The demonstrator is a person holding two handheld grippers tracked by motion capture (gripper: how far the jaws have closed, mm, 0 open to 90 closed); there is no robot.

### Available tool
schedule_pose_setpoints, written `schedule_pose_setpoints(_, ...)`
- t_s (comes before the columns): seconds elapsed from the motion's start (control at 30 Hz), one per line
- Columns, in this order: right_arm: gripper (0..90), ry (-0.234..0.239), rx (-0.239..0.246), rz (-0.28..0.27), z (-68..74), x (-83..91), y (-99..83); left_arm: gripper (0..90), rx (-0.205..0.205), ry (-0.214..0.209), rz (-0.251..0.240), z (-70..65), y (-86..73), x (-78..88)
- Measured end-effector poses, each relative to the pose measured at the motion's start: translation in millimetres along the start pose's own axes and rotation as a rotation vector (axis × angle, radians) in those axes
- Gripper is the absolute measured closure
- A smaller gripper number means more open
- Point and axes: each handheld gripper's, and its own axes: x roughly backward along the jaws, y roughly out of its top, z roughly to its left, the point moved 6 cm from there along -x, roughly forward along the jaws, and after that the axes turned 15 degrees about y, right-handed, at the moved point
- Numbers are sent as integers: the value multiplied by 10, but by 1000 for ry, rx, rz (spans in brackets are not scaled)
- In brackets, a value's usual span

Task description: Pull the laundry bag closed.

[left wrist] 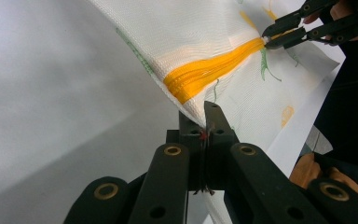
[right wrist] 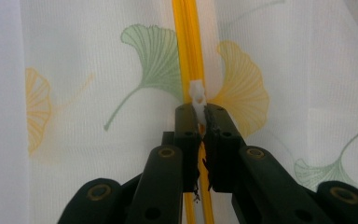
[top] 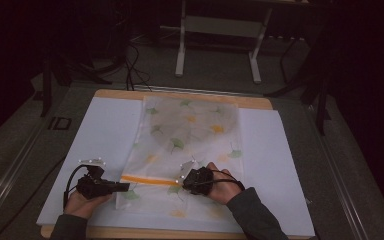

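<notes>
Mesh bag [top: 187, 150] with the ginkgo leaf print is lying flat in the middle of the white surface [top: 100, 135], long side running away from the person. It's got an orange zipper [top: 150, 179] running across it near the close end.

Left tongs [top: 125, 187] are pressed together on the bag's left edge, right by the end of the zipper. From the left gripper view you can see the fabric corner [left wrist: 193, 114] pinched between the black jaws and lifted a bit off the surface, with the orange zipper [left wrist: 209, 72] stretching away toward the other tongs [left wrist: 266, 39].

Right tongs [top: 182, 182] sit on the zipper line around the middle of the bag. In the right gripper view they're clamped on the little white zipper pull [right wrist: 197, 100], with the orange zipper [right wrist: 189, 46] running straight ahead between a green leaf [right wrist: 151, 51] and a yellow one [right wrist: 244, 93].

Both hands rest low on the surface at the near edge, tongs pointing toward each other along the zipper.
</notes>
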Motion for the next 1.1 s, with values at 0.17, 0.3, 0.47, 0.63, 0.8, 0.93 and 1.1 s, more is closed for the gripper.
schedule_pose_setpoints(0.17,845,0,-9,7,0,14,-49,890,0,0,1,1,-1,1)
schedule_pose_setpoints(0.3,845,-2,-11,5,-10,18,-80,890,0,0,2,1,-1,-1)
schedule_pose_setpoints(0.47,845,-8,-19,15,-21,40,-132,891,-4,4,1,0,-1,-1)
schedule_pose_setpoints(0.63,845,-6,-22,14,-21,50,-155,891,-3,1,3,-4,-3,-5)
schedule_pose_setpoints(0.8,845,-7,-25,19,-28,62,-183,891,-3,2,2,-2,-2,-5)
schedule_pose_setpoints(0.93,845,-9,-33,24,-40,77,-226,891,-2,1,4,-1,-4,-6)
schedule_pose_setpoints(1.1,845,-11,-41,27,-47,95,-281,891,-7,1,7,-1,-5,-16)
